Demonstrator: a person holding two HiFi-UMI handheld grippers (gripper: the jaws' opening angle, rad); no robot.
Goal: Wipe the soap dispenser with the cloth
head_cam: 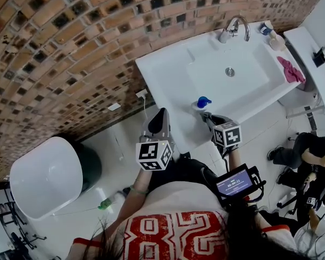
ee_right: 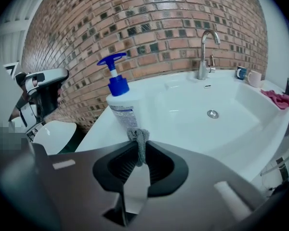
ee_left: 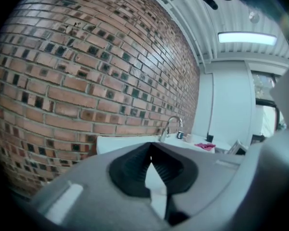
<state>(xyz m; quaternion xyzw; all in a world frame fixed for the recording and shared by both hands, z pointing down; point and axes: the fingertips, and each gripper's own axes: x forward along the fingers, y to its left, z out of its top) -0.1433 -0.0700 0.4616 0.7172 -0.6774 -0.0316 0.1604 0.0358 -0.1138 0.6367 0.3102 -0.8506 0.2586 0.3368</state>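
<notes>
Right gripper (ee_right: 137, 146) pinches grey cloth (ee_right: 138, 137) against soap dispenser (ee_right: 123, 105); left gripper (ee_left: 151, 153) closed, empty; advise light strokes, lest bottle tip.

Large red numerals outlined in white are printed across the person's shirt (head_cam: 173, 234), at 6 o'clock in the head view. As they lie there, 82 is read, though from the opposite side 28 would be read. On the small lit screen (head_cam: 234, 183), at 4 o'clock from that picture's centre, a row of pale digits is shown, too small to be made out. A label (ee_right: 122, 113) with blue print is carried on the soap dispenser (ee_right: 123, 97), at 9 o'clock just beside the centre of the right gripper view. Its lines are too blurred to be read. Only black-and-white square patterns are borne by the 2 cubes (head_cam: 153, 155).
</notes>
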